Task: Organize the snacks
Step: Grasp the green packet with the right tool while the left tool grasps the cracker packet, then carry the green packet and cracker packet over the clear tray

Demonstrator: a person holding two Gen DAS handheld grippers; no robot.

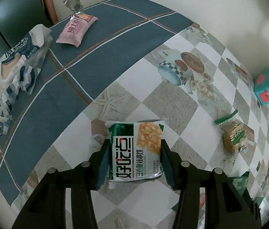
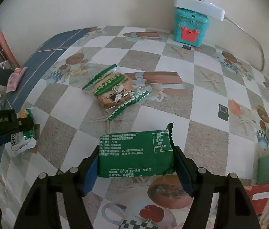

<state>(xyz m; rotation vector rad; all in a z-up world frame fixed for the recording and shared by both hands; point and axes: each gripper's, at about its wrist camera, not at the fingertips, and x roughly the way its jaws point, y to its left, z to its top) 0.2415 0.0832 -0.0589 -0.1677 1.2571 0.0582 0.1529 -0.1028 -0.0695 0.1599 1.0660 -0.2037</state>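
Observation:
My left gripper [image 1: 134, 143] points down at the checkered tablecloth [image 1: 172, 99]. Its pads press both sides of a white and green snack packet [image 1: 136, 156] with a picture of golden flakes. In the right wrist view that same gripper [image 2: 3, 126] shows at the left edge over its packet [image 2: 23, 137]. My right gripper [image 2: 136, 149] is shut on a dark green snack packet [image 2: 134, 152] lying printed side up, with both pads against its ends. A clear biscuit packet with green edges [image 2: 113, 89] lies loose beyond it and shows again as the biscuit packet [image 1: 233, 135].
A pink packet [image 1: 76, 31], a crumpled silver wrapper [image 1: 71, 1] and a blue-white bag [image 1: 18, 63] lie on the blue cloth at the left. A teal tin [image 2: 190, 27] under a white power strip [image 2: 199, 5] stands by the wall. Green and red boxes [image 2: 264, 171] crowd the right edge.

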